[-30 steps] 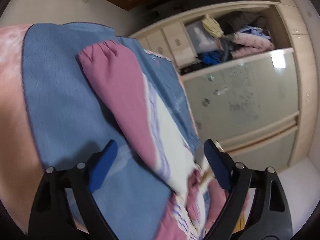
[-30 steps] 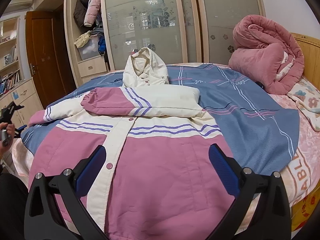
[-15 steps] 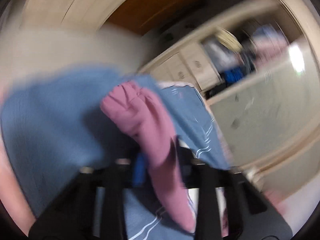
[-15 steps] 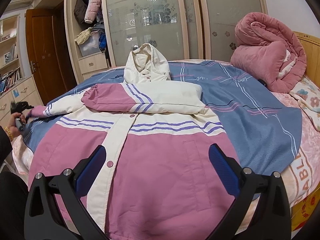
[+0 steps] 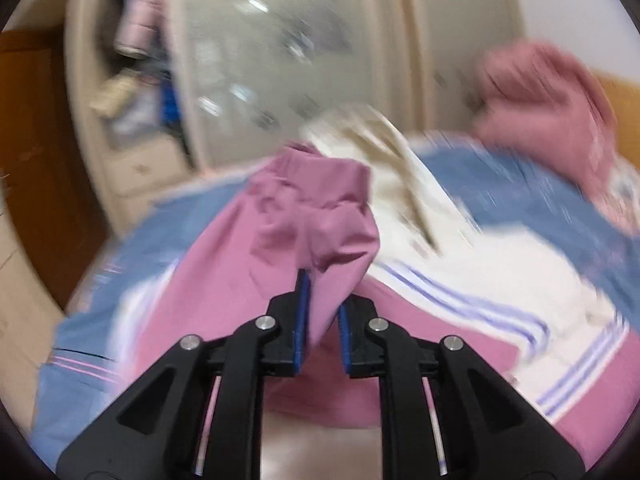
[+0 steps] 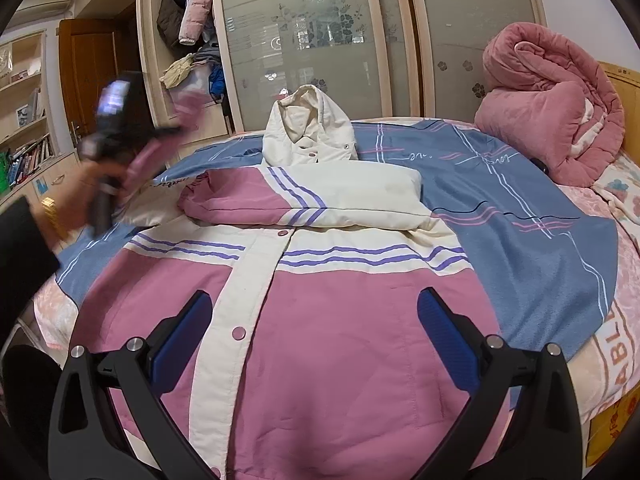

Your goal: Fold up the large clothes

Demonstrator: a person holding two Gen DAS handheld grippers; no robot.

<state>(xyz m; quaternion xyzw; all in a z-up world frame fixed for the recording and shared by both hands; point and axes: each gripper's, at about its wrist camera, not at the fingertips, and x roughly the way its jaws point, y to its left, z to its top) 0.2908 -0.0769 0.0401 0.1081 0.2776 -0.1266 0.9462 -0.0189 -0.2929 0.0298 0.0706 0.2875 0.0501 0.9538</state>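
Note:
A pink and cream hooded jacket (image 6: 340, 352) lies face up on the bed, one sleeve (image 6: 304, 200) folded across its chest. My left gripper (image 5: 322, 316) is shut on the pink cuff of the other sleeve (image 5: 316, 216) and holds it lifted above the bed. In the right wrist view the left gripper (image 6: 172, 130) shows blurred at the far left, with the pink sleeve (image 6: 152, 152) hanging from it. My right gripper (image 6: 314, 340) is open and empty, just above the jacket's lower front.
A blue sheet (image 6: 520, 216) covers the bed. A rolled pink quilt (image 6: 548, 100) sits at the back right by the wooden headboard (image 6: 620, 80). A wardrobe with glass doors (image 6: 304, 40) and open shelves of clothes (image 6: 188, 40) stands behind the bed.
My left gripper has closed on the pink sleeve cuff, lifted it off the bed and swung toward the jacket. The right gripper has stayed open and nearly still.

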